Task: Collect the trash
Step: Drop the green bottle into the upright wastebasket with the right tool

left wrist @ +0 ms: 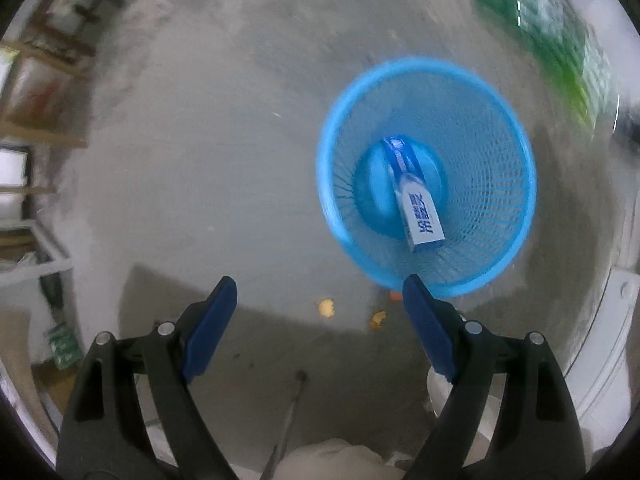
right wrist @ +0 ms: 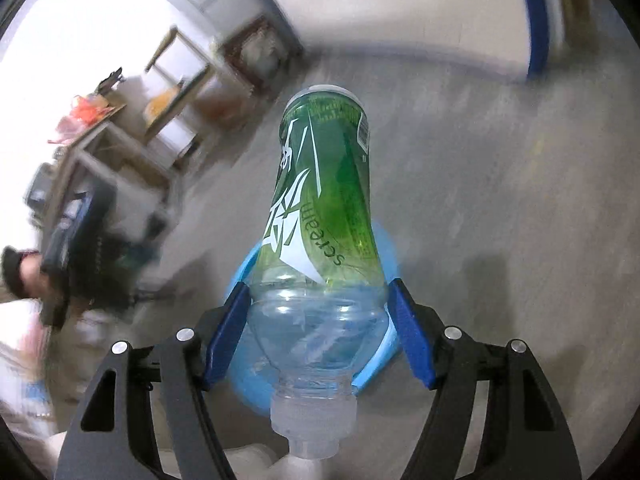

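Both tongs look down at a grey concrete floor (left wrist: 208,168). On the left, the left gripper (left wrist: 318,292) stands spread wide with nothing between its blue pads (left wrist: 208,328), hanging above bare floor. On the right, the right gripper (right wrist: 318,294) presses its blue pads (right wrist: 228,332) against the clear lower shoulder of a green-labelled plastic bottle (right wrist: 324,200), neck toward the camera and base pointing away.

A blue mesh basket (left wrist: 500,152) stands on the floor ahead and to the right of the left gripper, its near rim just past the right fingertip. Inside it a blue and white carton (left wrist: 416,196) leans from the basket's bottom up against the near wall. A few small orange scraps (left wrist: 326,307) lie on the floor between the left gripper's fingers and the basket. Wooden shelving (left wrist: 36,80) lines the far left edge.

Only the left view shows the basket's inside and the carton; the bottle appears there merely as a green blur (left wrist: 552,40) at upper right. In the right view the bottle covers most of the basket (right wrist: 380,344), leaving only slivers of blue rim on either side beneath it. That view alone shows a wooden table (right wrist: 120,136) with clutter at the left, blurred, and a pale wall behind.
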`<state>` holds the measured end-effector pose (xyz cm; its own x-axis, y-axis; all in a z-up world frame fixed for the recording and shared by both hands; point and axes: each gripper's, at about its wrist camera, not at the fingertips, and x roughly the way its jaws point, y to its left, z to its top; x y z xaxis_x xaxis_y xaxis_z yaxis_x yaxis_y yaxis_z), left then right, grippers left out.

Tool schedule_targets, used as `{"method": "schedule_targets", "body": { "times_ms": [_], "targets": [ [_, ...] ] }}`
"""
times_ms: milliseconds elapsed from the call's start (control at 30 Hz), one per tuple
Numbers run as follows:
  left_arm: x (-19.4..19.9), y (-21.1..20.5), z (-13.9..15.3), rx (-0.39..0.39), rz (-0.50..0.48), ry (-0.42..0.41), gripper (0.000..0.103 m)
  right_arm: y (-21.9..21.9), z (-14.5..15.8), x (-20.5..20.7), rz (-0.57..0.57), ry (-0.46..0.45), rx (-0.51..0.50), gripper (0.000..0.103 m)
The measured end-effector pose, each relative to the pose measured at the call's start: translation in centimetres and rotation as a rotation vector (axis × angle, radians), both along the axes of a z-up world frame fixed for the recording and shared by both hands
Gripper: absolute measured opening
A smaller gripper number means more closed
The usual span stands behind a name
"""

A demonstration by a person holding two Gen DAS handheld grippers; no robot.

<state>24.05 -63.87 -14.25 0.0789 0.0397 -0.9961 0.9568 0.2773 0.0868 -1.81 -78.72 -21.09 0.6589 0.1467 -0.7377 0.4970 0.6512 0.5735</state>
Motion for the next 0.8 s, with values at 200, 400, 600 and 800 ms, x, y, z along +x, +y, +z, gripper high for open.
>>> {"method": "schedule_targets", "body": {
  "times_ms": [200, 400, 600, 800],
  "targets": [
    [0.8, 6.4, 13.8, -0.197, 0.127, -0.121, 0.081, 4.0, -6.3, 2.3, 0.016, 0.184, 0.313, 0.068],
    [-0.6, 17.8, 23.0, -0.375, 0.3, -0.153, 0.083, 3.9, -12.3, 7.4, -0.126, 0.387, 0.342, 0.07],
    [-3.9, 31.2, 26.0, -0.519, 0.445, -0.156, 0.084, 5.0, -11.3, 5.7, -0.215, 0.147, 0.445, 0.076],
    [-4.9, 40.7, 24.9, -0.611, 0.641, -0.069, 0.084, 7.0, -6.5, 0.7, -0.274, 0.03, 0.39, 0.076]
  ]
}}
